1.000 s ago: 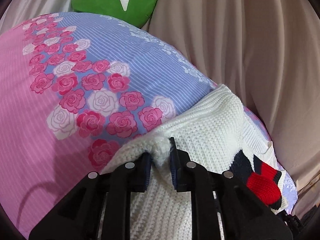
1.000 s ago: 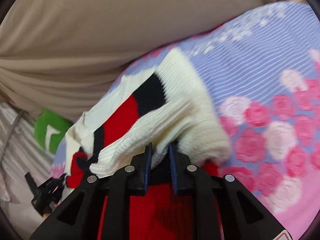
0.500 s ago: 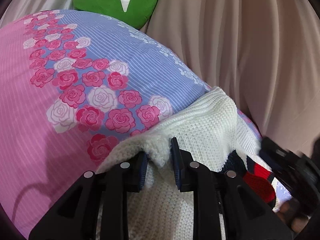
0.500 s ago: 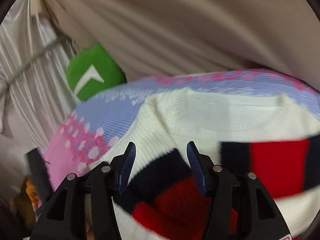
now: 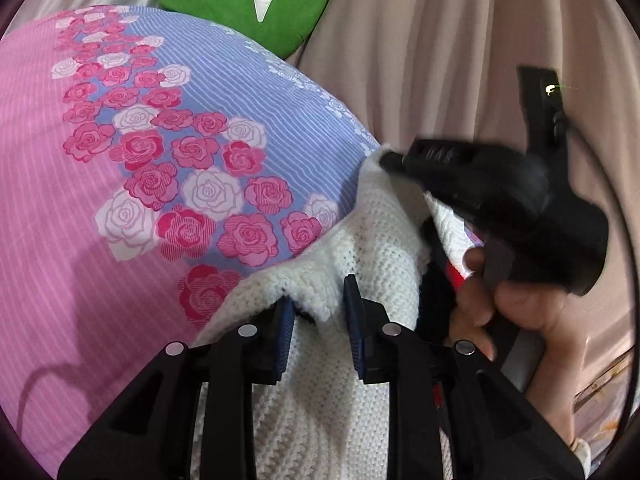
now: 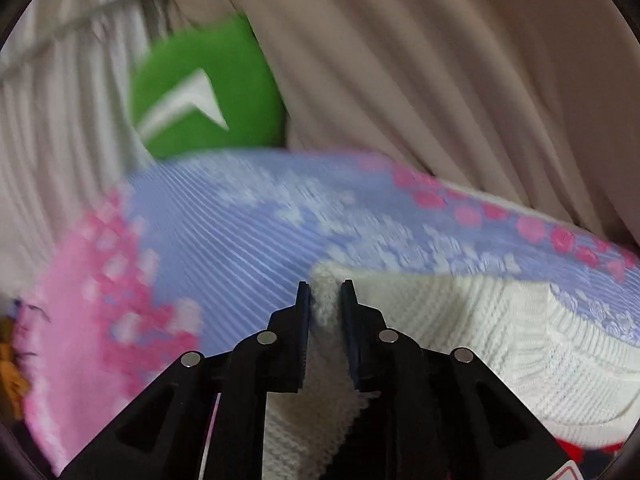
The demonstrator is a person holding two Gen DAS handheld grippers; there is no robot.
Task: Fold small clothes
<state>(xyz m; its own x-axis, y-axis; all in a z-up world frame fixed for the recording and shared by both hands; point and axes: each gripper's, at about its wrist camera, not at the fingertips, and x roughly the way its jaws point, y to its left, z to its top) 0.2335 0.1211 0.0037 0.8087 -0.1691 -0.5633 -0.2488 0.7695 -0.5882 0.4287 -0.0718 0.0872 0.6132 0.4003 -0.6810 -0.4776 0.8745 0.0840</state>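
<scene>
- Sweater: cream knit with red and navy blocks, lying on the flowered bedspread of a bed. A green cushion sits at the far end, and beige curtains hang behind.
- Left claw: fingers a little apart, with a bunched ridge of the cream knit between the blue pads. I read it as pinched, though the jaws are easing apart slightly.
- Right claw: jaws closing onto a cream edge of the same sweater, and the knit fills the gap between the pads. The view is blurred with motion.
- From the left wrist view, the right claw reaches the far cream corner, and the hand is on its trigger.
- Progress, my judgement: mid-fold. The cream side faces up and a doubled edge shows near the right claw, so at least one fold looks started.
- Left to do: carry the held edges over, lay them down, flatten, release. I see no finished bundle.
</scene>
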